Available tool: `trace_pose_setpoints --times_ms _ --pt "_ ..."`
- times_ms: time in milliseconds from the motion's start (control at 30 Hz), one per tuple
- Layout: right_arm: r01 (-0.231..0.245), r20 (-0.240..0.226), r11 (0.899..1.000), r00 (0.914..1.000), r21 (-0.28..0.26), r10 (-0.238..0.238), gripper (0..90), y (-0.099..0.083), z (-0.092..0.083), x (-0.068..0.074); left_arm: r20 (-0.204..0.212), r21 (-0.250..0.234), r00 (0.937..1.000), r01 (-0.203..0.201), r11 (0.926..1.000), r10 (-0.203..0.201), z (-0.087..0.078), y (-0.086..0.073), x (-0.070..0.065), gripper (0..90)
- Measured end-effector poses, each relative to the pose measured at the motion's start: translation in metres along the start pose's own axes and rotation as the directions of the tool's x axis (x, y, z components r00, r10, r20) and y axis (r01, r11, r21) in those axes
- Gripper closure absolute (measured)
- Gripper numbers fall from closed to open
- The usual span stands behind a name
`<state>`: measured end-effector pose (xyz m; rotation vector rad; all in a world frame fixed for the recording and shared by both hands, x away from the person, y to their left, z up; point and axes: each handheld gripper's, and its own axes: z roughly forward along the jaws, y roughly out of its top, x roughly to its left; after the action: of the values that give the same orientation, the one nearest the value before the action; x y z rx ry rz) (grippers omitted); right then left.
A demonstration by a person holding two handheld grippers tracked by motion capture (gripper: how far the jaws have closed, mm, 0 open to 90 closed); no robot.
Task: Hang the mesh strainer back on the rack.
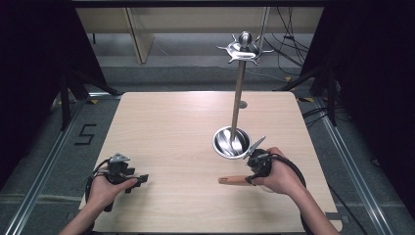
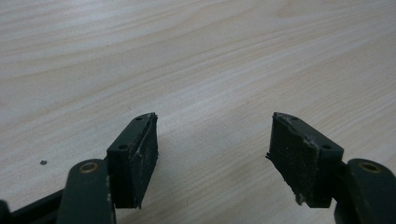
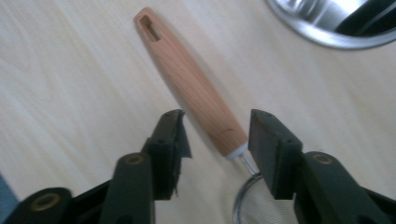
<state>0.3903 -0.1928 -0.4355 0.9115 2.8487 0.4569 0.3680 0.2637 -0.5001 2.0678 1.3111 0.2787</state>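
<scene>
A utensil with a wooden handle point(image 1: 234, 179) lies flat on the table just in front of the steel bowl. In the right gripper view the handle point(image 3: 187, 79) runs away from the camera. Its metal neck and a wire loop point(image 3: 243, 205) sit low between the jaws. My right gripper point(image 1: 251, 175) point(image 3: 217, 140) straddles the handle's near end, open, with a small gap on each side of the wood. My left gripper point(image 1: 139, 180) point(image 2: 212, 154) rests low over bare wood at the front left, open with nothing between its pads.
A steel utensil stand rises at the centre right: a tall pole topped by a ring of hooks point(image 1: 243, 49), set in a round bowl point(image 1: 218, 147) that holds metal cutlery. The bowl's rim point(image 3: 327, 35) is close beyond the handle. Dark curtains flank the wooden table point(image 1: 171, 127).
</scene>
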Motion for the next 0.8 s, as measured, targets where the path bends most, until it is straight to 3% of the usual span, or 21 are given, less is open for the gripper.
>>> trace_pose_setpoints --times_ms 100,133,200,367,500,567,733,800 --pt "0.026 0.025 1.0 0.9993 0.006 -0.026 52.0 -0.003 0.0 -0.004 -0.014 0.007 0.9999 -0.004 1.0 0.004 0.002 0.0 -0.001 31.8" --pt "0.039 0.016 0.999 0.9991 0.005 -0.039 51.7 -0.004 0.0 -0.006 -0.005 -0.012 0.9999 0.016 0.9998 -0.016 0.004 0.0 -0.002 31.8" --pt "0.067 0.018 0.998 0.9975 0.016 -0.068 50.1 -0.006 0.001 -0.008 0.001 0.007 1.0 0.001 1.0 -0.001 0.003 0.0 -0.002 31.8" --pt "0.144 0.019 0.989 0.9893 0.032 -0.145 48.6 -0.006 0.002 -0.014 0.003 -0.005 1.0 0.007 1.0 -0.007 0.001 -0.003 -0.001 31.7" --pt "0.153 0.028 0.987 0.9875 0.052 -0.155 48.5 -0.005 0.004 -0.012 -0.001 0.006 1.0 -0.002 1.0 0.002 -0.003 -0.004 0.002 31.7" --pt "0.14 0.013 0.985 0.9898 0.102 -0.142 48.9 -0.005 0.006 -0.011 0.007 0.005 1.0 -0.003 1.0 0.003 -0.004 -0.004 0.002 31.7" --pt "0.156 0.002 0.982 0.9875 0.11 -0.158 49.4 -0.006 0.012 -0.012 0.008 0.016 1.0 -0.004 0.9999 0.004 -0.003 -0.003 0.002 31.7" --pt "0.161 0.001 0.979 0.9868 0.123 -0.162 49.7 -0.007 0.015 -0.012 0.002 -0.003 0.9999 0.01 0.9999 -0.01 -0.001 -0.003 0.001 31.7"
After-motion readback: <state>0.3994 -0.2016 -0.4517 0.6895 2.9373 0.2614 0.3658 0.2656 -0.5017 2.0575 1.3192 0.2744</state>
